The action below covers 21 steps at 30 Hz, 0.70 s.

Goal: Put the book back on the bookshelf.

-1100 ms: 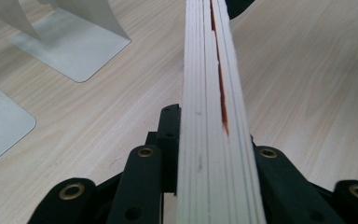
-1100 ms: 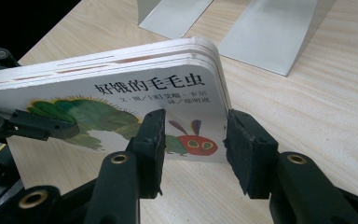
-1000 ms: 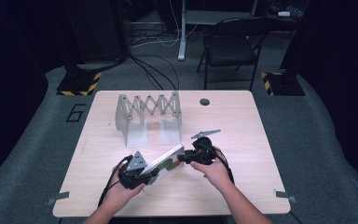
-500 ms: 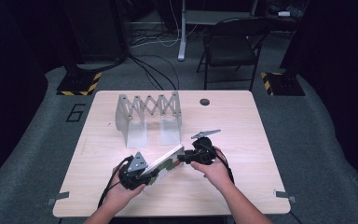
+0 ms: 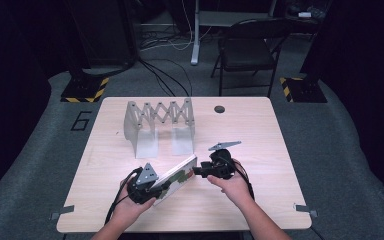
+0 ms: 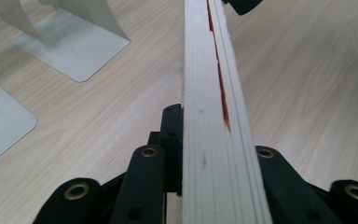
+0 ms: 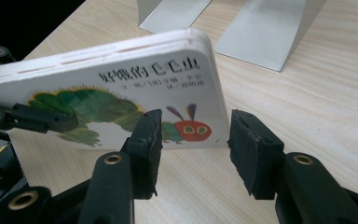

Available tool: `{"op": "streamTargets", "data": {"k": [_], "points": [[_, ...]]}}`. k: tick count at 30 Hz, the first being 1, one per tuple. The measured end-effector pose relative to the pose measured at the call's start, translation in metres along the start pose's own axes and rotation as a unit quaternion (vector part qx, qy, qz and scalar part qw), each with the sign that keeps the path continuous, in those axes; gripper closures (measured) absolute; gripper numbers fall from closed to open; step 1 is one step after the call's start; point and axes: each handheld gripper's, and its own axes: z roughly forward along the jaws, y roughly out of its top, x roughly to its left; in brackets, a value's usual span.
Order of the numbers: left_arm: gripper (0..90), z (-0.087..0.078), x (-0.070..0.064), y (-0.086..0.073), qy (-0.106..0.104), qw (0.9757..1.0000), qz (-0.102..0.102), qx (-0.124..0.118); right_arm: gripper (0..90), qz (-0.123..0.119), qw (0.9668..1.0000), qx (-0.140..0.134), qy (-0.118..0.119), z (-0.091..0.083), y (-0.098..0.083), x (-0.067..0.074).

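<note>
A white board book [image 5: 176,177] with a green caterpillar on its cover [image 7: 121,100] hangs tilted just above the table. My left gripper [image 5: 152,189] is shut on its near end, and the book's edge [image 6: 212,93] runs between the two jaws of that gripper [image 6: 214,156]. My right gripper [image 5: 199,171] is at the book's far corner. Its jaws have just been opening and now stand apart [image 7: 196,151], with the corner just beyond the pads [image 7: 251,149] and neither pad pressing on it.
A folding metal book rack [image 5: 160,122] with flat feet [image 7: 261,32] stands at the back middle of the wooden table [image 5: 260,145]. A dark round cap [image 5: 219,108] sits near the far edge. A chair [image 5: 250,50] stands behind the table.
</note>
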Motion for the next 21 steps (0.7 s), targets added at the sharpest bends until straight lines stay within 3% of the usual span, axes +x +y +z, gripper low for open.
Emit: {"op": "streamTargets", "data": {"k": [9, 14, 21], "points": [[76.1, -0.005, 0.002, 0.003, 0.010, 0.9998, -0.015, 0.005, 52.6, -0.007, 0.9997, -0.010, -0.022, -0.008, -0.013, -0.006], [76.2, -0.009, 0.002, 0.006, 0.018, 0.9996, -0.022, 0.001, 51.6, 0.003, 0.9996, -0.015, -0.025, -0.009, -0.021, -0.010], [76.1, -0.012, 0.002, 0.010, 0.026, 0.9994, -0.021, -0.003, 49.2, -0.006, 0.9990, -0.024, -0.037, -0.011, -0.028, -0.011]]}}
